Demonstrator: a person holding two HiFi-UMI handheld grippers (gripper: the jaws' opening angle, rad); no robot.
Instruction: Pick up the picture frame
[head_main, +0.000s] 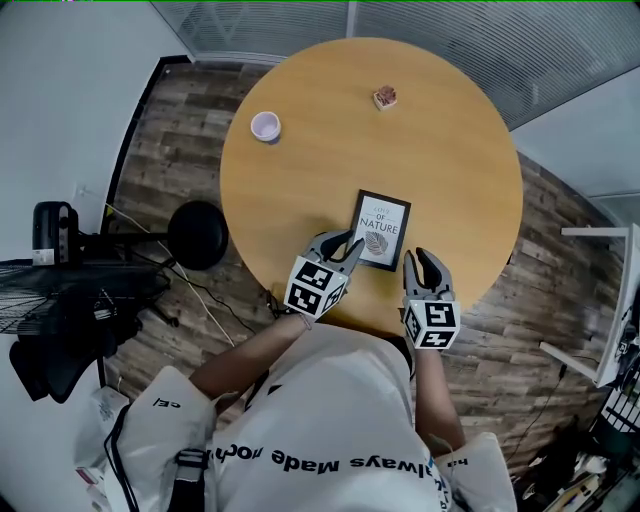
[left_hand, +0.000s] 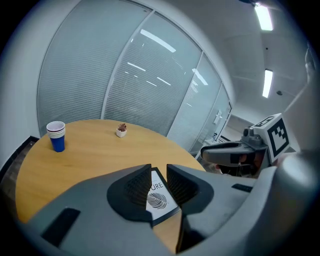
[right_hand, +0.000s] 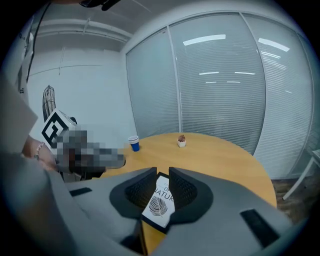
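Observation:
The picture frame (head_main: 380, 229), black-edged with a white leaf print, lies flat on the round wooden table (head_main: 440, 150) near its front edge. My left gripper (head_main: 344, 240) sits at the frame's near-left corner, and my right gripper (head_main: 420, 255) is just off its near-right corner. Both stand open by a narrow gap with nothing between the jaws. In the left gripper view the frame (left_hand: 159, 200) shows through the gap of the left gripper (left_hand: 159, 172). The right gripper view likewise has the frame (right_hand: 159, 205) lying beyond the right gripper (right_hand: 162, 175).
A stack of cups, blue outside (head_main: 265, 126) (left_hand: 56, 136) (right_hand: 133, 142), stands at the table's far left, and a small potted plant (head_main: 385, 97) (left_hand: 121, 130) (right_hand: 182, 141) at the far side. A black stool (head_main: 197, 234) is on the floor to the left, a white rack (head_main: 610, 300) to the right.

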